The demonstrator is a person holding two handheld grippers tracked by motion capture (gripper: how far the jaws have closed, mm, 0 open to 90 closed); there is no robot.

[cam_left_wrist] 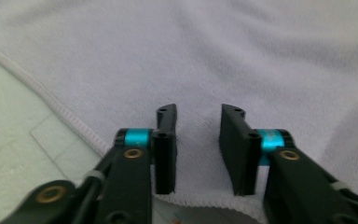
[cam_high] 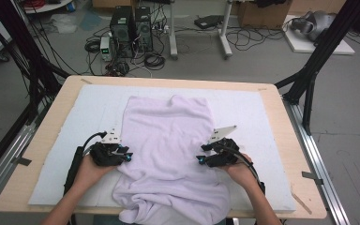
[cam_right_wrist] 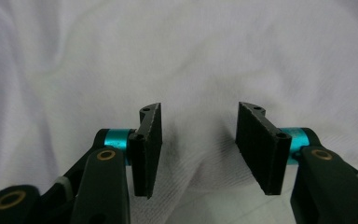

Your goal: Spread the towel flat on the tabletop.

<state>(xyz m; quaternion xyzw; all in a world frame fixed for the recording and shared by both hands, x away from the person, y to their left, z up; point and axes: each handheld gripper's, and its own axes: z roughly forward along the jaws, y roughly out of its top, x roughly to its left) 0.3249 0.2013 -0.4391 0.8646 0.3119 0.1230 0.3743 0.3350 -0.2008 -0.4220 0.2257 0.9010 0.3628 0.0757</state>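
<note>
A light wooden table with rounded corners (cam_high: 51,115) stands on a grey floor (cam_high: 262,61). A big white flat foam mat (cam_high: 243,108) lies on the table and covers most of the top, so the wood shows as a border around it. On the mat lies a soft pale purple cloth (cam_high: 168,140). It is spread flat at the far end and bunched in folds at the near end, where it hangs a little over the near edge of the table.
</note>
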